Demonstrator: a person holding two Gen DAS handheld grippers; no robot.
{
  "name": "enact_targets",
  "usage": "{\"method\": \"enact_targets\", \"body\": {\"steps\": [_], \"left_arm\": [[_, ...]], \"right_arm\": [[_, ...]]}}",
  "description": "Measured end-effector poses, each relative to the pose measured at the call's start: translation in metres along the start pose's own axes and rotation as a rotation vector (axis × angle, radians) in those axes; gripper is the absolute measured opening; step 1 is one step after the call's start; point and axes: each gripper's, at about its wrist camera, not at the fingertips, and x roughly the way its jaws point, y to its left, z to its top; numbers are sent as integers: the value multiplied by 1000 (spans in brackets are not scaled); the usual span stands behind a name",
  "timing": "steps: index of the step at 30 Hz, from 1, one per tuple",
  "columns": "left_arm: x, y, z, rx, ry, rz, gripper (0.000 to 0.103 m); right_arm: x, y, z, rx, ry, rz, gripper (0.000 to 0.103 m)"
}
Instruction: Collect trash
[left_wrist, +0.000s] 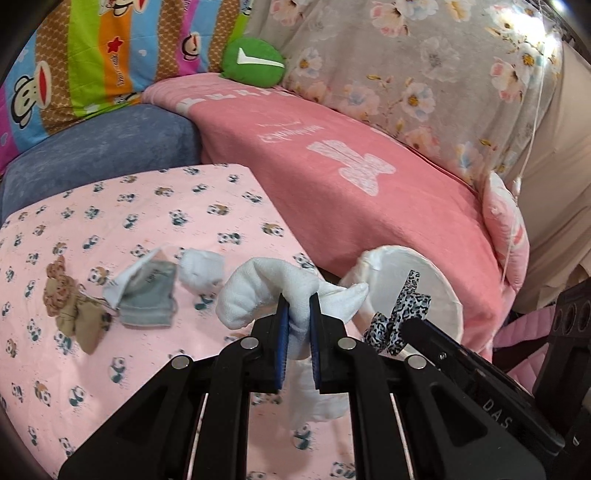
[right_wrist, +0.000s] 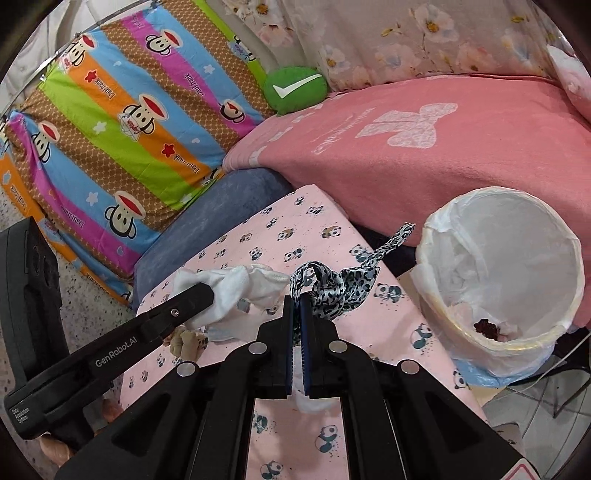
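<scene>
One dark scrap (right_wrist: 484, 327) inside the bin (right_wrist: 439, 236), right view only

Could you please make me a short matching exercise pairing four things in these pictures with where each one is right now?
Things:
1. white cloth
2. leopard-print ribbon
3. grey pouch
4. green cushion

Places:
A. lying on the panda-print sheet
B. pinched in the right gripper
C. against the striped monkey pillow
D. pinched in the left gripper

Pairs: 1-D, 2-B, 3-A, 4-C
</scene>
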Motion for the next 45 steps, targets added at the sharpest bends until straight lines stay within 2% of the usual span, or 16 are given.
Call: {"method": "enact_targets", "body": {"steps": [4, 10, 12, 14, 16, 17, 23, 27, 31, 36, 38, 41, 45], "left_arm": [[10, -6, -13, 5, 45, -17, 10], [18, -5, -29, 7, 81, 27, 12], [19, -1, -30, 2, 94, 38, 17], [17, 3, -31, -6, 94, 66, 49], [12, 7, -33, -14, 67, 110, 68], [10, 11, -33, -15, 55, 128, 72], [14, 37, -31, -78, 75, 166, 73], [22, 37, -29, -73, 93, 164, 73], [36, 29, -28, -50, 117, 141, 70], [53, 24, -30, -22, 154, 127, 36], [54, 25, -30, -23, 161, 122, 14], [46, 25, -28, -22, 142, 118, 9], [32, 20, -20, -12, 101, 119, 8]], "right_arm": [[-12, -19, -5, 23, 0, -18, 5], [-13, -35, -14, 41, 24, -26, 5], [-11, -36, -15, 41, 28, -25, 5], [-9, -34, -15, 37, 29, -23, 5], [-7, -33, -16, 32, 31, -22, 5], [-6, -33, -16, 30, 32, -22, 5], [0, -33, -18, 30, 45, -22, 5], [4, -32, -18, 31, 49, -24, 5], [10, -33, -19, 31, 62, -26, 5], [15, -34, -19, 32, 72, -28, 5], [16, -34, -21, 33, 74, -28, 5], [16, -35, -21, 33, 77, -25, 5], [12, -33, -21, 29, 66, -19, 5]]}}
